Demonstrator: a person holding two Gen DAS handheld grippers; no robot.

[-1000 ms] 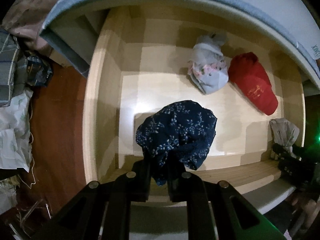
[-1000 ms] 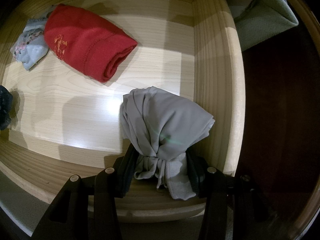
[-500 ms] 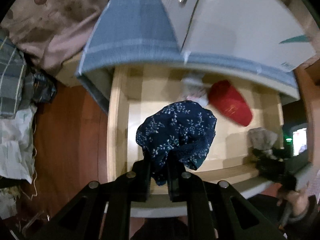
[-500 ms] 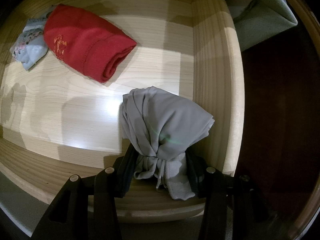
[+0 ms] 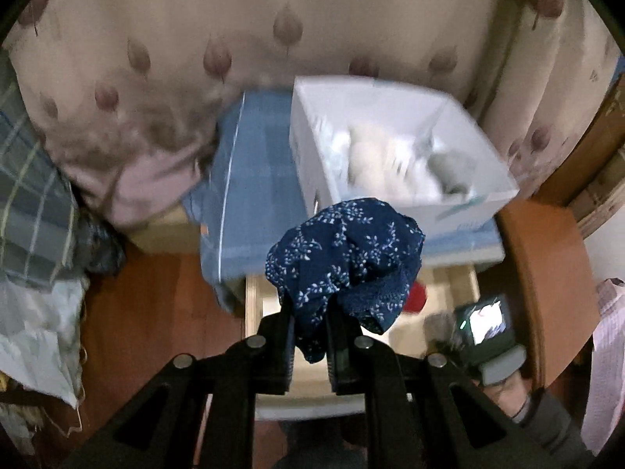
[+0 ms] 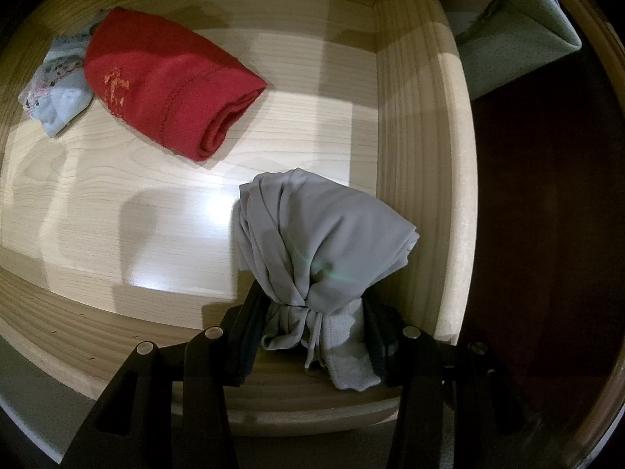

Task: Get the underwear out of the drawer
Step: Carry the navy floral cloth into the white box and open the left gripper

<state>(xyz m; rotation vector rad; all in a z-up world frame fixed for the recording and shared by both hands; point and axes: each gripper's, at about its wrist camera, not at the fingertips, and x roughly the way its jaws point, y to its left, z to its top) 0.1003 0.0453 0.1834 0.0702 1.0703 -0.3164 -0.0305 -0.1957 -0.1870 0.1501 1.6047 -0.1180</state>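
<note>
Our left gripper [image 5: 309, 326] clenches the navy floral underwear [image 5: 345, 262] above the wooden drawer [image 6: 422, 164] — our right gripper [image 6: 312, 326] grasps grey underwear [image 6: 324, 234] inside it.

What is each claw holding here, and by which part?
Left claw pinches the navy floral underwear by a bunched fold at its lower end. Right claw grips the grey underwear by its gathered end.

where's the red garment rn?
Right wrist view: the red garment lies rolled on the drawer floor, upper left, touching the pale floral piece on its left, apart from the grey underwear in the right gripper.
</note>
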